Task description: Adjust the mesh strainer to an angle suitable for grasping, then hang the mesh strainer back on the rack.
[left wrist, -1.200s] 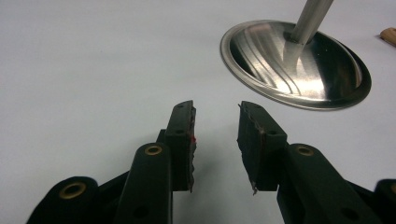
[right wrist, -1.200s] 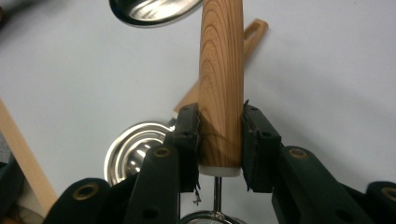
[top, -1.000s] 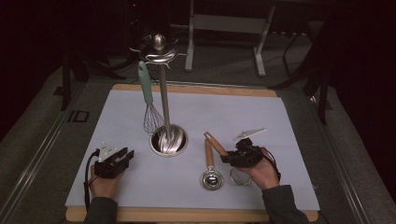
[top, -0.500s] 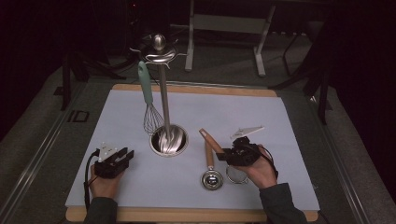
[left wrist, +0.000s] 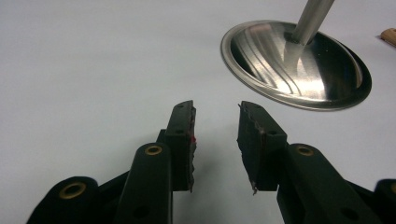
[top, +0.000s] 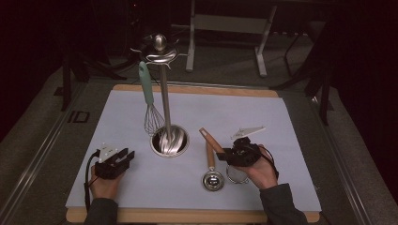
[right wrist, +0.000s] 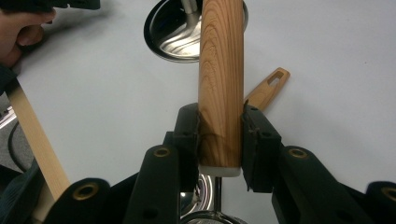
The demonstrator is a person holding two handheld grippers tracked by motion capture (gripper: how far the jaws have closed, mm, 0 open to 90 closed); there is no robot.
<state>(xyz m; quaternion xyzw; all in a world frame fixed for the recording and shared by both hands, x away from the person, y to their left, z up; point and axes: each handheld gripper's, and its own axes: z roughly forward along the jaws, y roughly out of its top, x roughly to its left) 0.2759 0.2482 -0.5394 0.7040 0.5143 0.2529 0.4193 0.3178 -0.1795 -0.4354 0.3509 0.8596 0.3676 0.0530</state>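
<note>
My left gripper (top: pixel 123 158) rests on the worktop (top: pixel 281 122) with its jaws spread and nothing between them. Just past it is the round shiny base (left wrist: pixel 296 65) of the metal stand (top: pixel 164 101). A whisk (top: pixel 149 101) with a green handle hangs from a hook at the top of the stand.

Next comes the strainer with the wooden handle (right wrist: pixel 221 84). My right gripper (right wrist: pixel 219 135) has its jaws pinching that handle near the bowl end, and the strainer is tipped up, with its handle pointing toward the stand. A second wooden handle (right wrist: pixel 268 88) lies flat on the worktop behind it.

I think I am at the picking-up step. Next I should lift the strainer high and hang it on a free hook, keeping my grip tight.
</note>
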